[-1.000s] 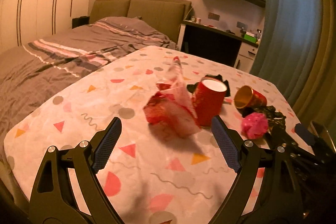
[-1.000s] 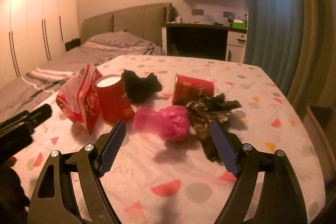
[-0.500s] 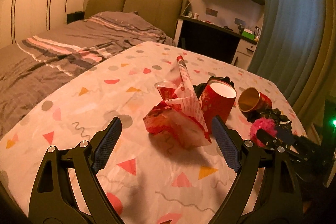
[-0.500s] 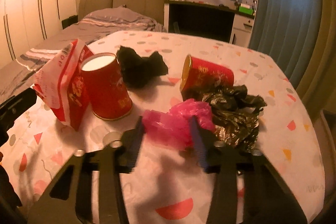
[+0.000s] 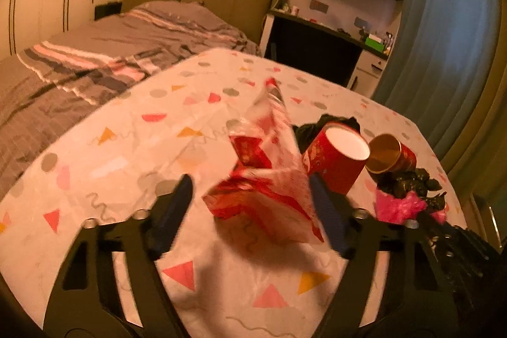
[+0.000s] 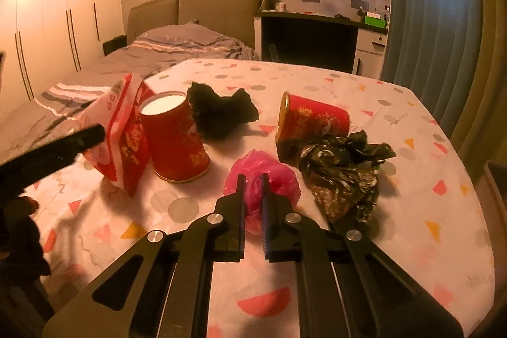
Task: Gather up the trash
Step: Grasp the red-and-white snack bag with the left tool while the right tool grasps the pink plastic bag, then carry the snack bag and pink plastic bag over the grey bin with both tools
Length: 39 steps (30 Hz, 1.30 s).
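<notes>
Fingers of the right gripper (image 6: 252,179) are closing on the pink plastic bag (image 6: 263,176) beside the upright red cup (image 6: 176,135); the left gripper (image 5: 250,195), closing around the red-and-white wrapper (image 5: 269,189), should pinch squarely before lifting.

the left gripper (image 5: 252,211) has its jaws closing around a red-and-white wrapper (image 5: 269,182) on the counter (image 5: 126,148); only the right pad looks to touch it. at two o'clock from the wrapper stands an upright red cup (image 5: 339,160), with a tipped cup (image 5: 391,154) beyond. a pink bag (image 5: 399,205) lies at three o'clock, by black bags (image 5: 412,182).
</notes>
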Motion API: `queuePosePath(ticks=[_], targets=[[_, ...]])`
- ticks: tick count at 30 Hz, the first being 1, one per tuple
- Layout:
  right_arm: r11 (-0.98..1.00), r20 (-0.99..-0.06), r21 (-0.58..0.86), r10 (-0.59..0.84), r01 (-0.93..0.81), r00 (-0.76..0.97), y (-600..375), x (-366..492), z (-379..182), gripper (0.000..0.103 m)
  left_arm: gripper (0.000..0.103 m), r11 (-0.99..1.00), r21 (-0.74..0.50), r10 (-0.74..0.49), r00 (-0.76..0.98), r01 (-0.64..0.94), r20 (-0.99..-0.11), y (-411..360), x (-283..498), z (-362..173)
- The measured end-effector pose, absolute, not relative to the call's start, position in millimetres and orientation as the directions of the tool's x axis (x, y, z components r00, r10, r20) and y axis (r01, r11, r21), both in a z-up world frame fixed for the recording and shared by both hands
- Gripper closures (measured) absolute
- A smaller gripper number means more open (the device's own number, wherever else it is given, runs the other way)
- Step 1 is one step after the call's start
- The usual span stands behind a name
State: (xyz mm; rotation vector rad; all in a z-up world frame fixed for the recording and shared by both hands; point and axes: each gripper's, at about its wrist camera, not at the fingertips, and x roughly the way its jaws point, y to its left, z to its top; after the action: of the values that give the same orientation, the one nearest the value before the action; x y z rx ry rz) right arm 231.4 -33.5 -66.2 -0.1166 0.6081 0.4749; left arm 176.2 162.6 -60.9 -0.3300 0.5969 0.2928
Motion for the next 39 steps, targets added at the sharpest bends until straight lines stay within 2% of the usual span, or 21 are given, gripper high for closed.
queuePosePath(ticks=[5,7,10,21,39], targets=[[0.886,-0.540,0.063,0.417,-0.460,0.731,-50.7,219.2,-51.7,0.094,0.066,0.904,-0.223,0.168,0.782,-0.366,-0.601,164.9,173.9,-62.6],[0.885,-0.522,0.078,0.429,-0.460,0.737,-57.4,211.6,-45.8,0.094,0.083,0.905,-0.229,0.159,0.783,-0.359,-0.601,164.5,172.5,-62.9],[0.884,-0.503,0.092,0.439,-0.459,0.744,-66.2,201.4,-40.5,0.094,0.095,0.906,-0.230,0.155,0.785,-0.355,-0.600,163.5,169.5,-63.2],[0.893,-0.457,0.115,0.437,-0.436,0.775,-99.5,169.6,-25.9,0.094,0.097,0.892,-0.249,0.211,0.836,-0.376,-0.506,157.2,122.4,-35.8],[0.918,-0.394,0.129,0.394,-0.375,0.830,-143.6,136.6,-11.5,0.094,0.097,0.944,-0.244,0.104,0.901,-0.223,-0.422,92.2,89.8,-4.9]])
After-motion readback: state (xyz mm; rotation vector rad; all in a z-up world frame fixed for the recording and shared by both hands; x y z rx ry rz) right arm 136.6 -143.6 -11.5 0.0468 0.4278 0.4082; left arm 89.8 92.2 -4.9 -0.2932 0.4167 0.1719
